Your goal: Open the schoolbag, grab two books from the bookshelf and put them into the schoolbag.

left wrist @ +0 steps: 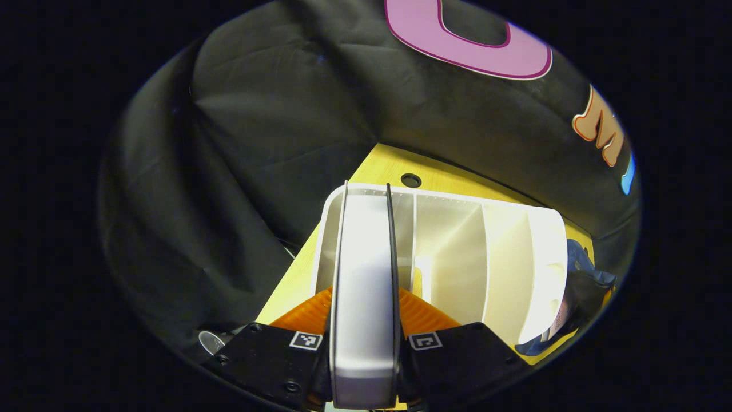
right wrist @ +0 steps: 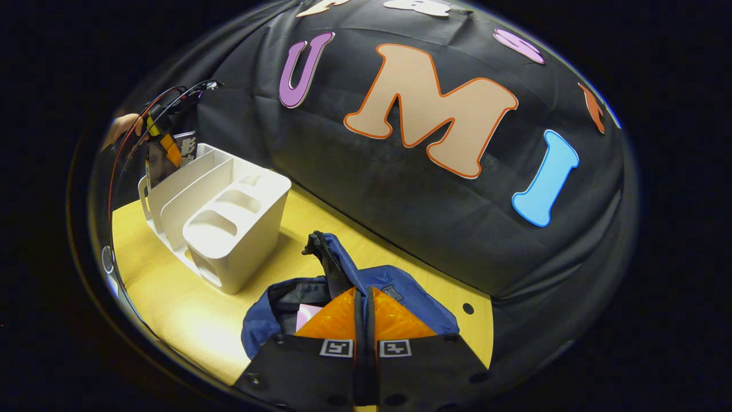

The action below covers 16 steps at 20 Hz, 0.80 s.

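On the table [right wrist: 171, 297], the bookshelf [right wrist: 223, 223] stands left of the schoolbag [right wrist: 400, 297], near the wall.

Wood table [right wrist: 171, 303]: white bookshelf [right wrist: 229, 229], blue schoolbag [right wrist: 400, 292] on top.

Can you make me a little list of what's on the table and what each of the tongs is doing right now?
table: yellow wooden top
bookshelf: white rack with dividers, standing on the table
book: upright in the rack's end slot
left tongs: shut on the book
schoolbag: blue, unzipped and open, something pink inside
right tongs: shut on the schoolbag's edge
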### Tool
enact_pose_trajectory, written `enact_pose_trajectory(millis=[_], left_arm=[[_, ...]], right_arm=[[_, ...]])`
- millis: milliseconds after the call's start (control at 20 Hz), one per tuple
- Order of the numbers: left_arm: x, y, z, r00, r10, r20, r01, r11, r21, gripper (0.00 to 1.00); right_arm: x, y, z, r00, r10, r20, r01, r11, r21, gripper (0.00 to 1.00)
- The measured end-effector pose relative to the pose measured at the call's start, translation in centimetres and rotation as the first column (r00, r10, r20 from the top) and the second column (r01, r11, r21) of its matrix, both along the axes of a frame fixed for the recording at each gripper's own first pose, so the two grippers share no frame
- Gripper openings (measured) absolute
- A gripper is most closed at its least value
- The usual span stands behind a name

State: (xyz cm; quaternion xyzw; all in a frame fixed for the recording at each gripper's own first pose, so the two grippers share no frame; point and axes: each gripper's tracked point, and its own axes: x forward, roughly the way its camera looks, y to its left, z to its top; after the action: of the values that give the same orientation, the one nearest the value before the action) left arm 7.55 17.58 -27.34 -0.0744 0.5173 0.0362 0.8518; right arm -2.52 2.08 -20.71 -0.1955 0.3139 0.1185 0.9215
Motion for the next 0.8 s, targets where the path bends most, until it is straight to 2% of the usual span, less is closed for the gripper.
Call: enact_pose_trajectory(millis=[350, 550, 800], left_arm=[[0.7, -0.2, 0.7, 0.997, 0.05, 0.062, -0.048, 0.998, -0.034, 0.38], [1.5, 0.1, 1.3, 0.992, 0.021, 0.125, -0.022, 1.0, 0.006, 0.39], [2.6, 0.2, 2.5, 0.979, 0.026, 0.2, -0.03, 0.999, 0.014, 0.37]], right_arm=[[-0.3, 0.4, 0.0, 1.0, 0.013, -0.003, -0.013, 1.0, 0.007, 0.03], [-0.6, 0.5, 0.1, 1.0, 0.02, -0.002, -0.02, 1.0, 0.012, 0.02], [-0.8, 0.5, 0.3, 1.0, 0.03, 0.001, -0.03, 0.999, 0.017, 0.03]])
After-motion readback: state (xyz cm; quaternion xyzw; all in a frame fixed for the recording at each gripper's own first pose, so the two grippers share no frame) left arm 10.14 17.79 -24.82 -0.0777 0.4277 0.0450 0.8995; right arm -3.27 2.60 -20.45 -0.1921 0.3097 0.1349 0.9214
